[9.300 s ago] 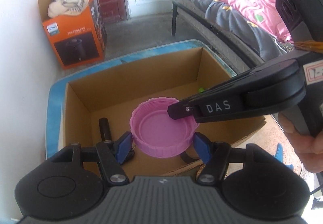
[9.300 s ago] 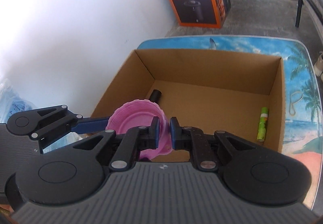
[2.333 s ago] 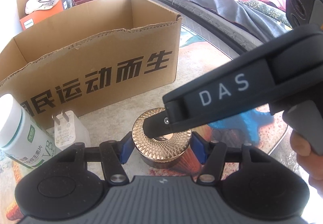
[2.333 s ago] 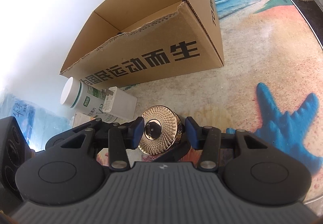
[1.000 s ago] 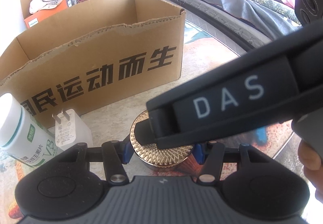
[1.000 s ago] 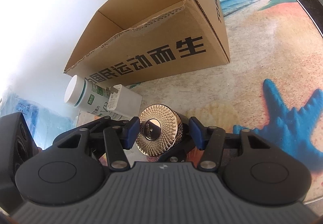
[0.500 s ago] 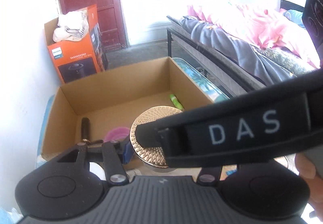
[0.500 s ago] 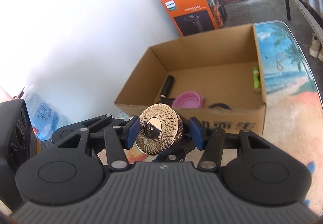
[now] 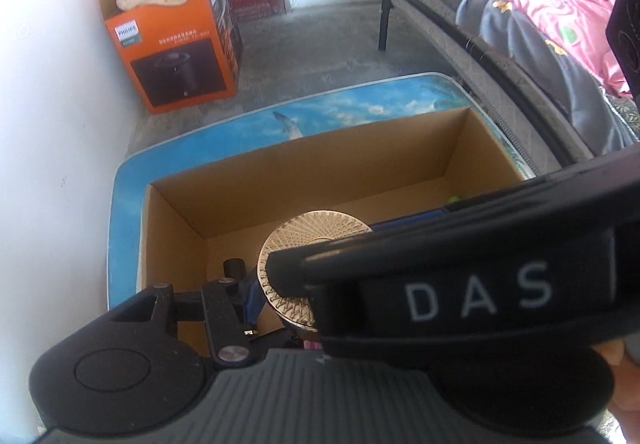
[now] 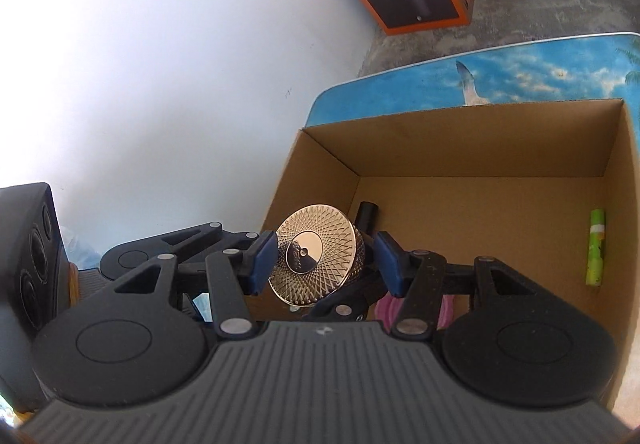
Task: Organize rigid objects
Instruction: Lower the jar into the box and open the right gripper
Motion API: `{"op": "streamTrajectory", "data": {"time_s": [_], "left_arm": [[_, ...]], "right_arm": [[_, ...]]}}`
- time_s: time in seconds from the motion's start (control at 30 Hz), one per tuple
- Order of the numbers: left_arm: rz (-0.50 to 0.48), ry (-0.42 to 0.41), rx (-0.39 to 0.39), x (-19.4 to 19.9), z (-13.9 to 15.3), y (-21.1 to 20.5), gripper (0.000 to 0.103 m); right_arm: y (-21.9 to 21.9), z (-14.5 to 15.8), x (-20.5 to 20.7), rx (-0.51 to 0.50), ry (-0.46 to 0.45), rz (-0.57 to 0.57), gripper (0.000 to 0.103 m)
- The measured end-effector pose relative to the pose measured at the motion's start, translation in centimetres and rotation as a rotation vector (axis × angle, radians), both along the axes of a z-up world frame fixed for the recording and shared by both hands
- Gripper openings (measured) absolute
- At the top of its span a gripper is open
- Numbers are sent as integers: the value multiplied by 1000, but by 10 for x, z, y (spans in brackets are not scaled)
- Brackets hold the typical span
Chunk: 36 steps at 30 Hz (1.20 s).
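A jar with a gold, diamond-patterned lid (image 10: 316, 256) hangs over the near left part of an open cardboard box (image 10: 480, 140). My right gripper (image 10: 326, 264) is shut on it, blue pads (image 10: 264, 262) on either side. My left gripper (image 9: 312, 304) grips the same jar (image 9: 316, 244) from the other side. Only its left pad (image 9: 254, 298) shows, because the right gripper's black arm marked DAS crosses in front. In the box (image 9: 320, 172) lie a black cylinder (image 10: 368, 214), a green tube (image 10: 595, 252) and a pink lid (image 10: 386, 310).
The box stands on a table with a beach print (image 9: 124, 224), close to a white wall on the left. An orange carton (image 9: 176, 44) sits on the floor beyond it. A bed with pink and grey bedding (image 9: 540, 24) runs along the right.
Both grippers have risen with the gold-lidded jar from the table in front of the box and carried it over the near wall. The box's inside is now in view.
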<state>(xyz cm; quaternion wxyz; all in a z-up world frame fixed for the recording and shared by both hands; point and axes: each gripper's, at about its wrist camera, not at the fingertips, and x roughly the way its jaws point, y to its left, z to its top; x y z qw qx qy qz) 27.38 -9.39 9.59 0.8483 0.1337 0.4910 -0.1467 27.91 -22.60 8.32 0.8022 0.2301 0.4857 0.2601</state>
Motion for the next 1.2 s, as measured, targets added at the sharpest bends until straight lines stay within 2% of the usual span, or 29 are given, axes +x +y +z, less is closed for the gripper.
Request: {"op": "streamTrajectory", "data": {"time_s": [0.17, 0.33, 0.57, 0.73, 0.83, 0.97, 1.2], "left_arm": [[38, 132, 21, 50, -39, 4, 57], [77, 204, 27, 75, -67, 4, 57], [116, 255, 15, 97, -92, 5, 58], [116, 241, 14, 97, -91, 3, 66], [117, 221, 6, 92, -81, 4, 67], [118, 173, -19, 77, -59, 7, 69], [112, 55, -95, 29, 2, 11, 71]], "right_arm": [[9, -48, 46, -18, 111, -2, 52], [13, -84, 76, -7, 185, -9, 52], [16, -110, 97, -9, 227, -11, 52], [16, -120, 104, -9, 231, -14, 52], [13, -115, 102, -13, 218, -25, 52], [-1, -89, 91, -5, 169, -56, 53], [-35, -7, 37, -7, -20, -119, 53]]}}
